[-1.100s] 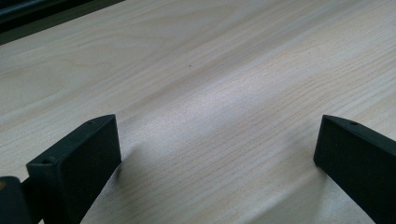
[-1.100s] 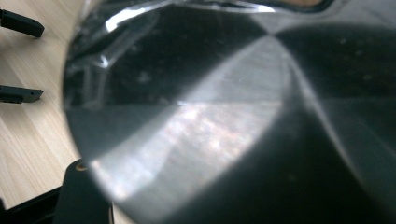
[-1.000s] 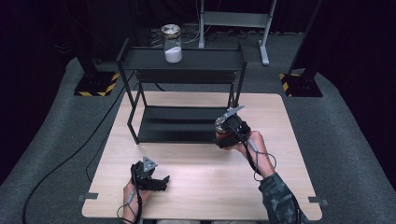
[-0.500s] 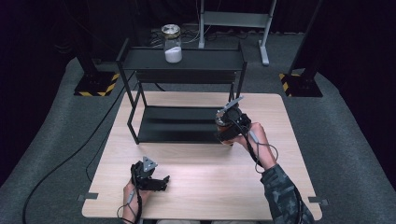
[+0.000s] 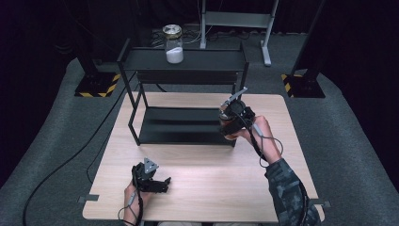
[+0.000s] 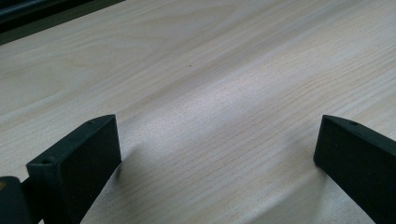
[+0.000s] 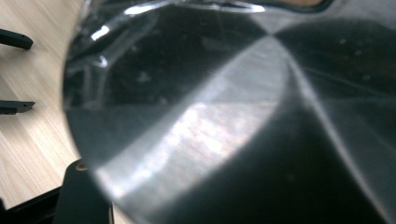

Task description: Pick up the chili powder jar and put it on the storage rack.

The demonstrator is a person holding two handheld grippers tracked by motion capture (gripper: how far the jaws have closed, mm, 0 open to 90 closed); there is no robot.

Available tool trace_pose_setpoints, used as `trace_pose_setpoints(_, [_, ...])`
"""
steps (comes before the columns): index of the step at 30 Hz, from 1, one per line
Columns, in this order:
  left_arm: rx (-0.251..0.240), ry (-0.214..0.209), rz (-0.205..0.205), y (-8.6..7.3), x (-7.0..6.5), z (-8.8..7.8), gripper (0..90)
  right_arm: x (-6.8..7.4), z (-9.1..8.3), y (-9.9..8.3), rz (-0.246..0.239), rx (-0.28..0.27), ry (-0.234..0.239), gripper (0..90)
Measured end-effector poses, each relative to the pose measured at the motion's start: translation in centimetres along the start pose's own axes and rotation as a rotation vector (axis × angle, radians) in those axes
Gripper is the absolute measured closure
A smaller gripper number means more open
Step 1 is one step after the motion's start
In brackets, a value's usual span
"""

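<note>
Holds the left gripper (image 5: 159, 181) low near the table's (image 5: 202, 197) front edge, left of the middle, with its grey plate on top and its tips turned toward the right edge. Shows, in the left gripper view, that gripper (image 6: 217, 154) spread wide just above bare wood, with nothing between the jaws.

Carries the right gripper (image 5: 231, 117) in the right hand (image 5: 256, 134) toward the table's back right, at the front right corner of the rack (image 5: 183, 60), close beside its front right post. Pinches a brown jar (image 5: 228, 128) there, with the brown showing just under the black body in the high view. Looks down, in the right gripper view, on the brown jar's brushed metal lid (image 7: 243, 116), very close and blurred. Has one jaw against the lid's rim at lower left, with the other jaw hidden behind it. Cannot tell whether the brown jar touches the lower shelf or hangs above it.

Stands the black two-shelf rack across the table's back half. Bears on the top shelf, left of the middle, an upright glass jar (image 5: 173, 44) with a metal lid and white powder in its lower part, well apart from both grippers.
</note>
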State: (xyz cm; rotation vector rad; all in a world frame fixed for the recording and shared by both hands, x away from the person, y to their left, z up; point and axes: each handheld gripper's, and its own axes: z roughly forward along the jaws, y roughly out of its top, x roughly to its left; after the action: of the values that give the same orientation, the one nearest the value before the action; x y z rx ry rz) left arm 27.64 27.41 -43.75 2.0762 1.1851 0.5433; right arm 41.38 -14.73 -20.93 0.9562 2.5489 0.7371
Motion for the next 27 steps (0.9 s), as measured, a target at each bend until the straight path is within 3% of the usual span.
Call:
trace_pose_setpoints(9, [-0.001, 0.002, 0.001, 0.0, 0.0, 0.0, 0.0, 0.0, -0.5, 1.4, -0.02, 0.015, -0.007, 30.5])
trace_pose_setpoints(27, [-0.001, 0.001, 0.001, 0.0, 0.0, 0.0, 0.1, -1.0, -1.4, 4.0, -0.014, 0.037, -0.018, 30.5])
